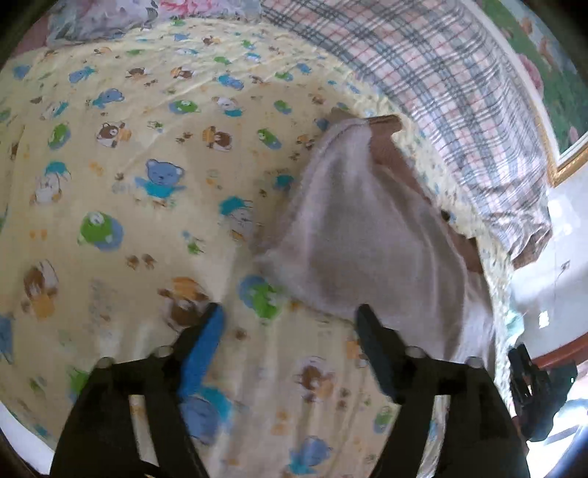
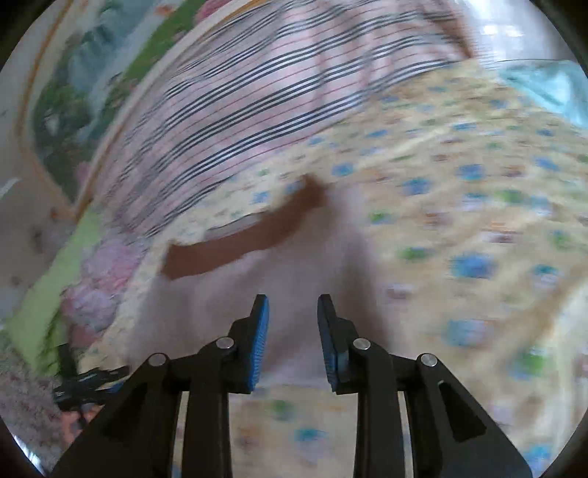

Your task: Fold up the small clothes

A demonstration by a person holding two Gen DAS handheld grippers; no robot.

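Observation:
A small pale pink garment (image 1: pixel 371 235) with a brown band (image 1: pixel 389 143) lies on the yellow animal-print sheet (image 1: pixel 147 165), near the sheet's right edge. My left gripper (image 1: pixel 290 312) is open and empty, just in front of the garment's near edge. The right wrist view is blurred by motion. There the same garment (image 2: pixel 294 264) with its brown band (image 2: pixel 250 235) lies ahead of my right gripper (image 2: pixel 293 299), which is open with nothing between its blue pads. The right gripper also shows at the far right of the left wrist view (image 1: pixel 529 382).
A plaid blanket (image 1: pixel 441 81) lies beyond the yellow sheet, and shows striped in the right wrist view (image 2: pixel 257 95). A flowered cloth (image 1: pixel 95 18) is at the back left. A framed picture (image 1: pixel 551 73) and pale floor (image 1: pixel 551 279) are to the right.

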